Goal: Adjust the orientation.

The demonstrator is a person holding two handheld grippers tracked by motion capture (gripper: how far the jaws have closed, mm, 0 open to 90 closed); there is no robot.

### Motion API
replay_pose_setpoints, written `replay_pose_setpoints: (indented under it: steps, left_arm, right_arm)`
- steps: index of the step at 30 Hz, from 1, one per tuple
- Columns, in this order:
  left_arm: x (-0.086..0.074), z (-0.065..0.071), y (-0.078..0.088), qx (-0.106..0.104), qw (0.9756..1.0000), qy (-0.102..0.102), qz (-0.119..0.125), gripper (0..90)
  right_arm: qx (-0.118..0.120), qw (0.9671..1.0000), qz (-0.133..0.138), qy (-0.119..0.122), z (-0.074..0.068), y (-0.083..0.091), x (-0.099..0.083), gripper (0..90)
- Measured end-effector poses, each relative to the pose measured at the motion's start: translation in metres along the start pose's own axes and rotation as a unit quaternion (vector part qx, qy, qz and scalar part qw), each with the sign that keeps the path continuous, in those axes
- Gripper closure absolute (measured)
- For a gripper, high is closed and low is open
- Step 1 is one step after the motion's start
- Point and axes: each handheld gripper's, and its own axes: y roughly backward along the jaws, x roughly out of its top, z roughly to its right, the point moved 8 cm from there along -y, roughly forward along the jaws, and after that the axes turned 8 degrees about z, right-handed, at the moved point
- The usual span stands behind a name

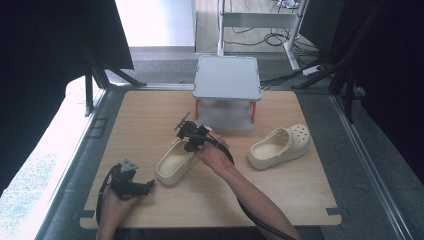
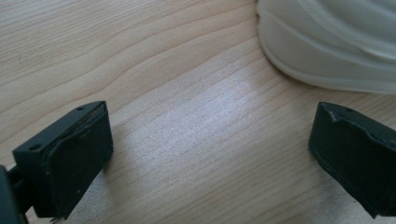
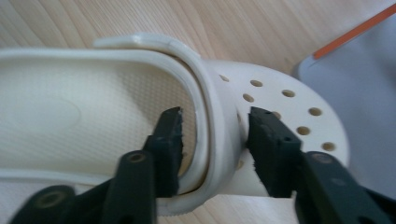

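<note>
Progress looked early: the right gripper (image 3: 215, 140) had its jaws astride the strap and upper edge of the near clog (image 1: 176, 162), apparently gripping it on the table (image 1: 150, 115), while the left gripper (image 2: 210, 154) rested wide and empty just beside that clog's sole, the far clog (image 1: 280, 146) untouched.

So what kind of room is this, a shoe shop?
More likely a lab or workshop set up for recording: a wooden table ringed by black curtains, cables on the floor, and hand-held grippers handling a cream clog.
</note>
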Motion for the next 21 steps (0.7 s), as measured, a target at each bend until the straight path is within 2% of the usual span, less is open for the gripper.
replay_pose_setpoints:
  steps: [1,2,3,4,5,8,10,11,12,13,14,15,16,17,18,19,20,21]
  left_arm:
    - [0.0,0.0,0.0,0.001,1.0,0.001,0.001,0.0]
    - [0.0,0.0,0.0,0.0,1.0,0.001,0.001,0.0]
    - [0.0,0.0,0.0,0.0,1.0,0.001,0.001,0.0]
    - [0.0,0.0,0.0,0.0,1.0,0.001,0.001,0.0]
    - [0.0,0.0,0.0,0.001,1.0,0.001,0.001,0.0]
    - [0.0,0.0,0.0,0.001,1.0,0.001,0.001,0.0]
    - [0.0,0.0,0.0,0.001,1.0,0.001,0.001,0.0]
    - [0.0,0.0,0.0,0.001,1.0,0.001,0.002,0.0]
    - [0.0,0.0,0.0,0.001,1.0,0.002,0.001,0.0]
    - [0.0,0.0,-0.001,0.001,1.0,0.002,0.001,0.0]
    - [0.0,0.0,-0.001,0.001,1.0,0.002,0.001,0.0]
    - [0.0,0.0,-0.001,0.001,1.0,0.002,0.002,0.0]
    - [0.0,0.0,-0.001,0.001,1.0,0.002,0.001,0.0]
    - [0.0,0.0,0.0,0.001,1.0,0.001,0.001,0.0]
    - [0.0,0.0,0.0,0.001,1.0,0.001,0.001,0.0]
    - [0.0,0.0,0.0,0.001,1.0,0.001,0.001,0.0]
    - [0.0,0.0,0.0,0.001,1.0,0.001,0.001,0.0]
    - [0.0,0.0,-0.001,0.001,1.0,0.001,0.001,0.0]
  right_arm:
    - [0.0,1.0,0.0,0.0,0.0,0.0,0.0,63.7]
    - [-0.032,0.9984,-0.004,0.045,-0.002,0.004,0.002,73.7]
    - [-0.039,0.9975,-0.007,0.059,-0.002,0.005,0.003,74.9]
    - [-0.039,0.9975,-0.007,0.059,-0.002,0.005,0.003,74.9]
    - [-0.049,0.9952,-0.011,0.084,-0.001,0.008,0.001,76.6]
    - [-0.057,0.9929,-0.004,0.104,0.002,0.012,0.0,77.6]
    - [-0.051,0.9901,0.015,0.13,0.002,0.018,0.001,77.7]
    - [-0.032,0.9862,0.038,0.158,-0.001,0.029,0.001,77.5]
    - [-0.032,0.9862,0.038,0.158,-0.001,0.029,0.001,77.5]
    - [-0.016,0.9798,0.057,0.191,-0.006,0.04,0.0,77.5]
    - [-0.011,0.9771,0.06,0.204,-0.008,0.044,-0.001,77.5]
    - [-0.011,0.9771,0.06,0.204,-0.008,0.044,-0.001,77.5]
    - [-0.007,0.9712,0.069,0.228,-0.009,0.049,-0.002,77.5]
    - [0.006,0.9559,0.083,0.282,-0.014,0.058,-0.007,77.4]
    - [0.011,0.9524,0.084,0.293,-0.016,0.061,-0.009,77.3]
    - [0.016,0.9471,0.085,0.309,-0.019,0.064,-0.013,77.2]
    - [0.016,0.9471,0.085,0.309,-0.019,0.064,-0.013,77.2]
    - [0.024,0.9371,0.086,0.337,-0.022,0.067,-0.019,77.0]
